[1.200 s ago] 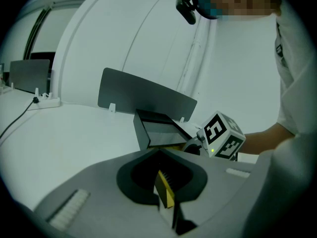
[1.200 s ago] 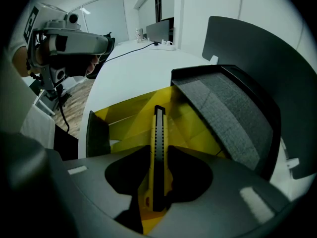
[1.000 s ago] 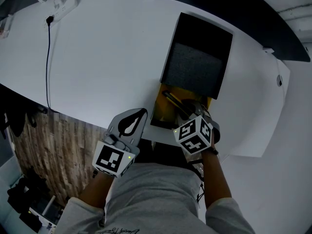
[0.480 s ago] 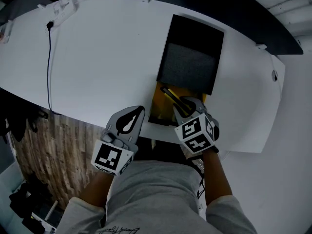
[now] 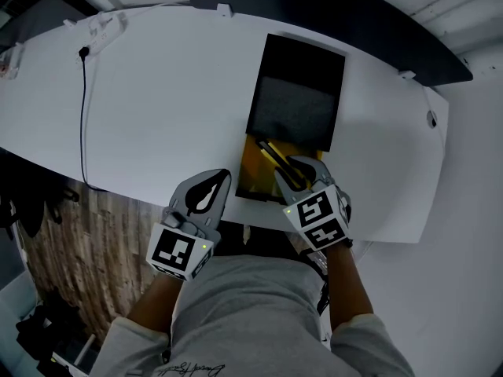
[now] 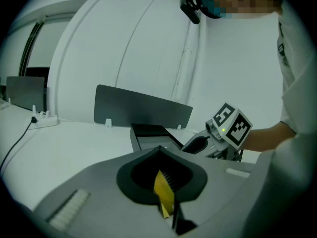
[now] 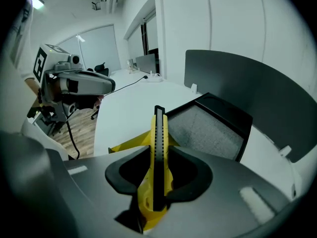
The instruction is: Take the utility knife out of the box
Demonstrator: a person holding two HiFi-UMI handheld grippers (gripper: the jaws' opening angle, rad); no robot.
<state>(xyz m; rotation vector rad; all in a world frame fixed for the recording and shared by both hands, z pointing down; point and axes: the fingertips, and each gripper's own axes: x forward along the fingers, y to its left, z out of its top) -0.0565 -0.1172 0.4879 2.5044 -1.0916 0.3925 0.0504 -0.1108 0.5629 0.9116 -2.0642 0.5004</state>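
Currently, the right tongs [image 5: 302, 170] are clamped on the utility knife [image 7: 158, 152], pinching its yellow-and-black body across the flat sides, with one slim end projecting forward past the tips. The knife is held over the near end of the yellow box [image 5: 253, 171]; whether it has fully cleared the box wall cannot be determined. Beyond the box lies its black lid [image 5: 299, 57] with a grey foam insert, and the box itself sits at the near edge of the table [image 5: 157, 93]. The left tongs [image 5: 226, 177] hover just left of the box, apart from it, tips pressed together. A thin yellow sliver shows in the hollow between them, and what it is cannot be made out. Treat the knife as light and rigid, with smooth sides likely to slide or pivot under a loose pinch. Take hold at mid-body, across the broad faces. Which end carries the blade cannot be told, so keep both ends pointed away from you.
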